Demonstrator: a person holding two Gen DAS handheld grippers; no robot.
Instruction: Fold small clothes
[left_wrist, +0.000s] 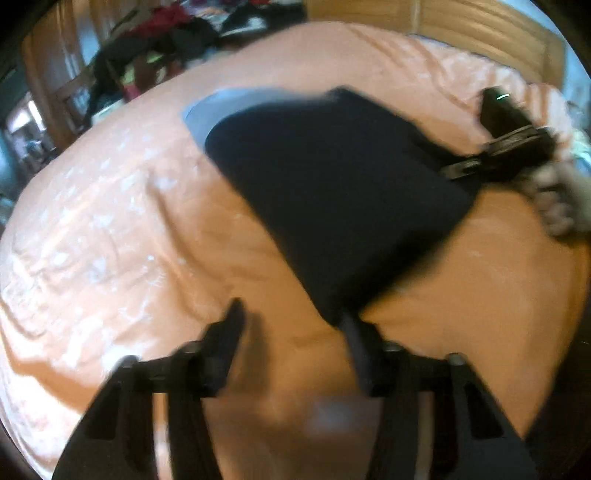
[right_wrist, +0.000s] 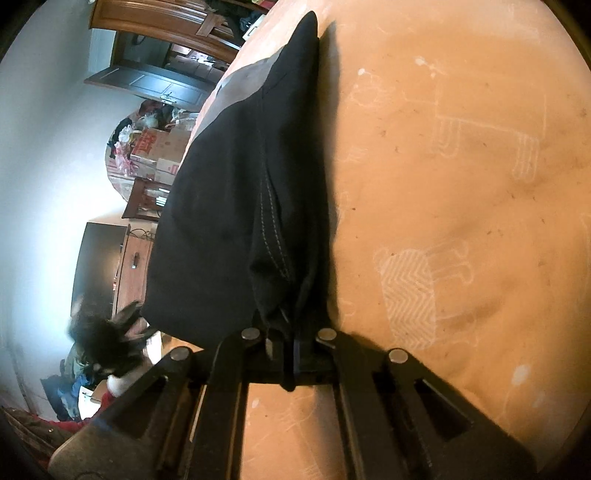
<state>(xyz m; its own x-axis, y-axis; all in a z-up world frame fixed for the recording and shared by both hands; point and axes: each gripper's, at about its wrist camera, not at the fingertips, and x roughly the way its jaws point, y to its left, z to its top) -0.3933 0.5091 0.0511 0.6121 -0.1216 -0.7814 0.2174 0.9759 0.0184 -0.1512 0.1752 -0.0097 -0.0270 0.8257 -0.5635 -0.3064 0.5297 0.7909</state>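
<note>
A black garment (left_wrist: 332, 192) hangs stretched above the orange bedsheet (left_wrist: 129, 229). A grey fabric piece (left_wrist: 218, 110) shows at its far edge. My right gripper (right_wrist: 284, 347) is shut on a bunched corner of the black garment (right_wrist: 229, 206) and holds it up; in the left wrist view this right gripper (left_wrist: 461, 170) pinches the garment's right corner. My left gripper (left_wrist: 291, 332) stands open and blurred, its right finger (left_wrist: 354, 343) at the garment's lowest corner and its left finger well apart from it. The left gripper (right_wrist: 122, 332) appears as a blur in the right wrist view.
A heap of dark and red clothes (left_wrist: 166, 40) lies beyond the bed's far left side. A wooden headboard (left_wrist: 480, 33) runs along the far right. Cardboard boxes (right_wrist: 155, 151) and wooden furniture (right_wrist: 129, 262) stand beside the bed. A person's hand (left_wrist: 561, 206) holds the right gripper.
</note>
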